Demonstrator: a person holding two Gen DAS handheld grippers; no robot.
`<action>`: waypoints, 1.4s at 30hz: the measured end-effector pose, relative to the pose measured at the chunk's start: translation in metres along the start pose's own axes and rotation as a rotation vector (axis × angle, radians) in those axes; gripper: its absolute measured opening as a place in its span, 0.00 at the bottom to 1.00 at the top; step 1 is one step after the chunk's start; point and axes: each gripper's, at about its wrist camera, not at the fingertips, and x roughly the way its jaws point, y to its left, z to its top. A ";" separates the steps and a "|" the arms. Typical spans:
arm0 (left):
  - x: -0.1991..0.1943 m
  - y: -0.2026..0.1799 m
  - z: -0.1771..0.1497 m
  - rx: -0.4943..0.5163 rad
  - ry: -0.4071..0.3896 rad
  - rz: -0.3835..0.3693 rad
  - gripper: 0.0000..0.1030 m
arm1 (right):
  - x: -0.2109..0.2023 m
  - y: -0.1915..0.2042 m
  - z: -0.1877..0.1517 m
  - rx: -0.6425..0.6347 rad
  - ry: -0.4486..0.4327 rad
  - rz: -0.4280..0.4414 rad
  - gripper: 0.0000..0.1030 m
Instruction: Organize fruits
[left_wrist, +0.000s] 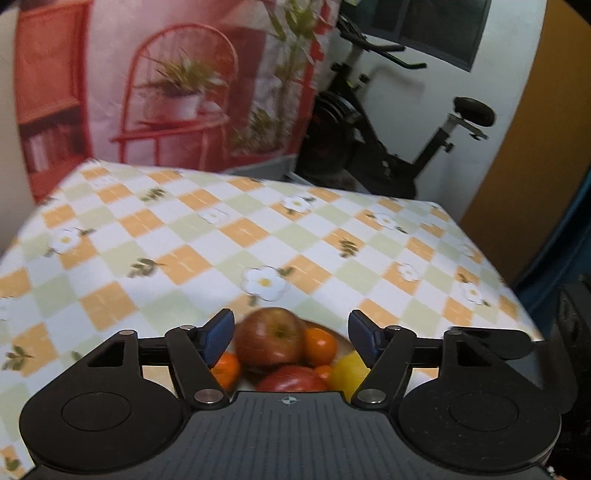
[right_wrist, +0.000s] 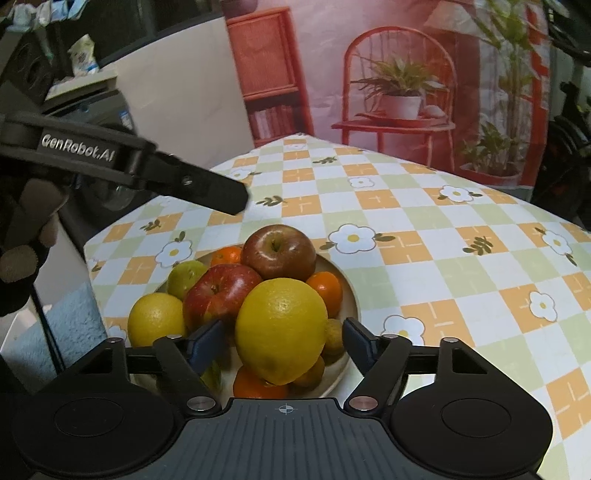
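Note:
A pale plate (right_wrist: 351, 291) on the checkered tablecloth (right_wrist: 443, 266) is heaped with fruit: two red apples (right_wrist: 279, 251) (right_wrist: 218, 291), a big yellow citrus (right_wrist: 280, 328), a lemon (right_wrist: 155, 317), a green fruit (right_wrist: 184, 273) and small tangerines (right_wrist: 327, 288). My right gripper (right_wrist: 283, 326) is open, its blue pads on either side of the big citrus with a gap on each side. My left gripper (left_wrist: 291, 321) is open above the pile, with a red apple (left_wrist: 269, 339) seen between its pads and untouched. One of its fingers (right_wrist: 207, 188) reaches in from the upper left in the right wrist view.
The plate sits near the table's left corner. A gloved hand (right_wrist: 22, 236) holds the left gripper. An exercise bike (left_wrist: 388, 129) stands behind the table's far edge, next to a printed backdrop (left_wrist: 177, 92). An appliance (right_wrist: 103, 122) stands left of the table.

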 end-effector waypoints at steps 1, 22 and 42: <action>-0.003 0.002 0.000 -0.004 -0.009 0.020 0.73 | -0.001 0.000 -0.001 0.012 -0.012 0.001 0.71; -0.114 -0.010 0.008 0.052 -0.220 0.240 1.00 | -0.114 0.018 0.026 0.203 -0.393 -0.232 1.00; -0.214 -0.046 -0.003 0.102 -0.369 0.276 1.00 | -0.193 0.110 0.052 0.153 -0.417 -0.402 1.00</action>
